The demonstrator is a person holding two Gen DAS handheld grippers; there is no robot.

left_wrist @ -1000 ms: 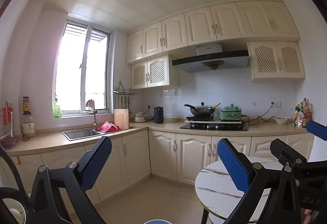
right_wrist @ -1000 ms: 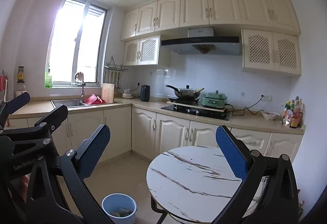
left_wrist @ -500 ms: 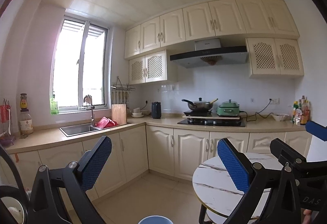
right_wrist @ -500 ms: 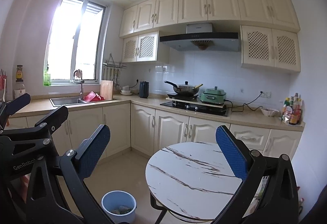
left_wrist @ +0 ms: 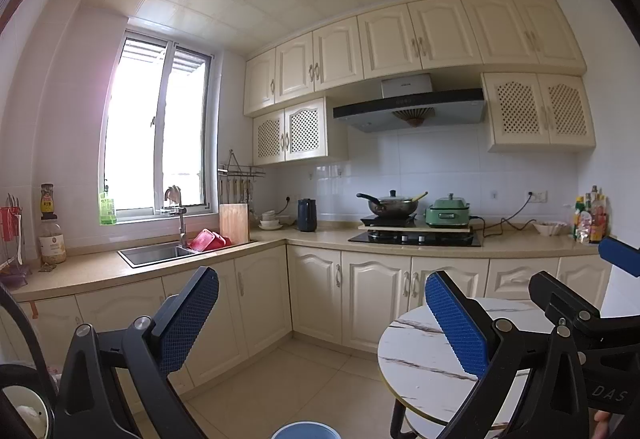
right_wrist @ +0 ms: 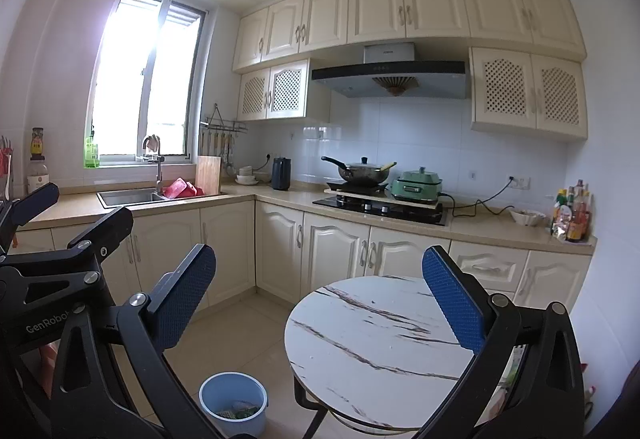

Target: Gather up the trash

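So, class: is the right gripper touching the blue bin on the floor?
Apart. The right wrist view shows the right gripper open in mid-air, well above the blue bin.

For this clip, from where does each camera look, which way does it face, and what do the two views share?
Left wrist: sits on the left gripper, held roughly level, facing the kitchen counter corner; its blue pads frame the view, the right gripper juts in at right.
Right wrist: sits on the right gripper, facing the same corner, pitched slightly lower; the left gripper shows at left.
Shared: sink, stove, round marble table, blue bin, whose rim only shows in the left view.
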